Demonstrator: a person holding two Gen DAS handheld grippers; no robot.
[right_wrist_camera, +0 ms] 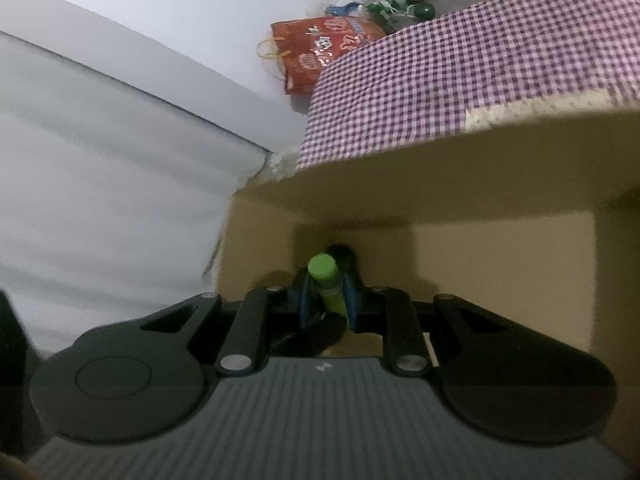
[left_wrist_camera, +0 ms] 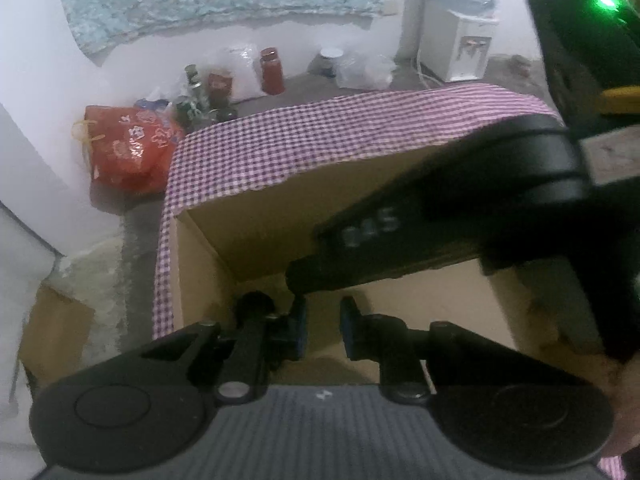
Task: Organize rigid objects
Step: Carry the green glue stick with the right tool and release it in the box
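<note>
Right gripper (right_wrist_camera: 326,296): blue-padded fingers (right_wrist_camera: 304,300) clenched on a green cylinder (right_wrist_camera: 326,282), low centre of the right wrist view, above the open cardboard box (right_wrist_camera: 500,272).

Left gripper (left_wrist_camera: 322,330): fingers (left_wrist_camera: 350,332) slightly apart, nothing between them, low centre of the left wrist view, over the same box; the other gripper's black body crosses the right of that frame.

Checked purple cloth (left_wrist_camera: 320,136): draped over the box's far edge.

Red bag (left_wrist_camera: 128,148) and red jar (left_wrist_camera: 272,70): floor by the wall, upper left.

Water dispenser (left_wrist_camera: 460,48): upper right.
</note>
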